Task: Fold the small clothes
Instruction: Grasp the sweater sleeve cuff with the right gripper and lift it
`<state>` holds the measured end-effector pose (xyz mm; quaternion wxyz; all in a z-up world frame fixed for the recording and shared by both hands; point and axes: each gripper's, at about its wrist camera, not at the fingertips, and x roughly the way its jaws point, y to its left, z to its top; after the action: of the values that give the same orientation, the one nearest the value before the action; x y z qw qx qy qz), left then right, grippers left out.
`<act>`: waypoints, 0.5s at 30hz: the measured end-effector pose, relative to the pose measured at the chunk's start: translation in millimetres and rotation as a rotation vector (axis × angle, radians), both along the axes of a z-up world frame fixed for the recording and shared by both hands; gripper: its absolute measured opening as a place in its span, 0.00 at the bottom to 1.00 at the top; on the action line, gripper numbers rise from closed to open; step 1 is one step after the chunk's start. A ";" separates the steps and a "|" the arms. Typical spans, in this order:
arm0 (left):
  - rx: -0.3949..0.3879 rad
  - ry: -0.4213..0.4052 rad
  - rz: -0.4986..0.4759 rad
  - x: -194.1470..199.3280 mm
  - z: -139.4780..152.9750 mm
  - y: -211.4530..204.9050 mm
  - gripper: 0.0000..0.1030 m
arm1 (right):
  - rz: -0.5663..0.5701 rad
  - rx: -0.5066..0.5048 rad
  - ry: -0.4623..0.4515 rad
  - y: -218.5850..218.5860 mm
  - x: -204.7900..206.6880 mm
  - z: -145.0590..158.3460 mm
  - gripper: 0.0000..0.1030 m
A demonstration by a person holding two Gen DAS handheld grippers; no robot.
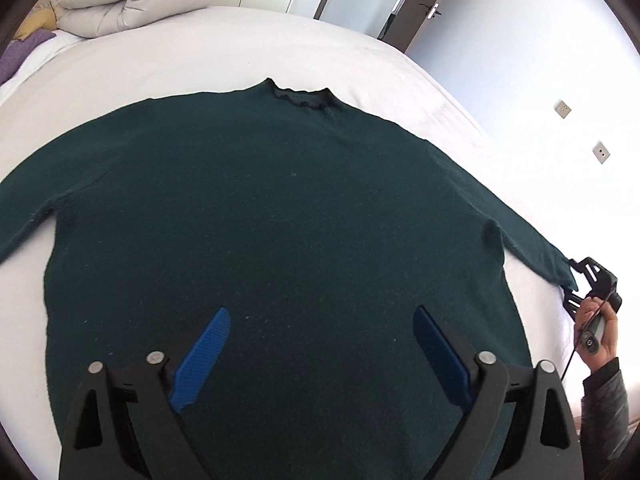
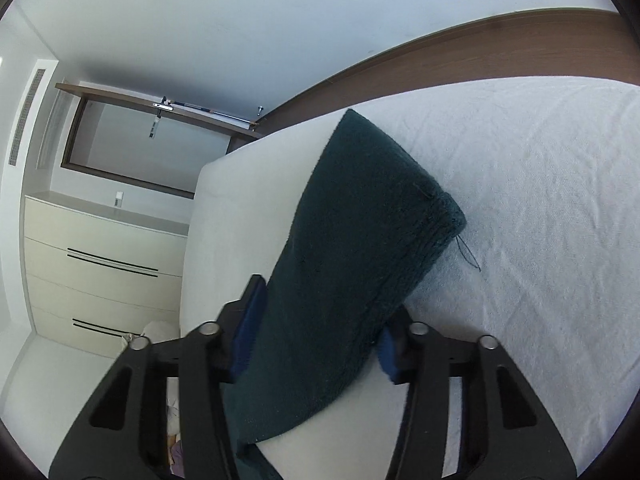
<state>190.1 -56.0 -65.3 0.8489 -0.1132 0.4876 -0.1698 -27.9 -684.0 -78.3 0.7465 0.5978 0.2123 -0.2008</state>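
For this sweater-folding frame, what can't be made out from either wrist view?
- Dark green knit sweater: its other sleeve runs off the left wrist view's left edge, and its hem is hidden behind the left gripper.
- Sleeve cuff: in the right wrist view, contact with the right gripper pads is hidden by the cloth.

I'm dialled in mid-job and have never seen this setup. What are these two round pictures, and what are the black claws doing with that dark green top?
No robot here: a person holds a hand-held claw in each hand, each with a wide-angle camera looking along its fingers. The left camera shows a dark green sweater spread flat on a white bed; the left claw hovers open above its lower part, holding nothing. At the right edge the person's hand holds the right claw at the sleeve end. The right camera shows that sleeve between its blue pads, apparently pinched.
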 end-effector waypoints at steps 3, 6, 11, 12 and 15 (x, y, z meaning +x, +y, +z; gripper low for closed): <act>-0.049 0.035 -0.020 15.4 -2.9 -1.1 0.70 | 0.005 -0.048 0.041 -1.9 13.3 4.7 0.16; -0.093 0.033 -0.027 25.6 1.4 0.6 0.69 | 0.026 -0.170 0.102 9.8 32.0 23.6 0.08; -0.185 0.004 -0.008 49.3 12.9 10.8 0.73 | 0.259 -0.497 0.179 81.3 119.9 100.6 0.07; -0.218 0.003 0.005 53.9 13.9 15.5 0.78 | 0.352 -0.598 0.185 112.9 142.4 115.7 0.06; -0.354 0.015 0.053 67.0 11.4 29.3 0.84 | 0.679 -0.905 0.168 241.3 194.7 141.8 0.06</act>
<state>257.1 -26.7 -53.9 0.8162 -0.2752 0.4532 -0.2296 166.8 -442.7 63.5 0.9314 0.0989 0.3439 -0.0672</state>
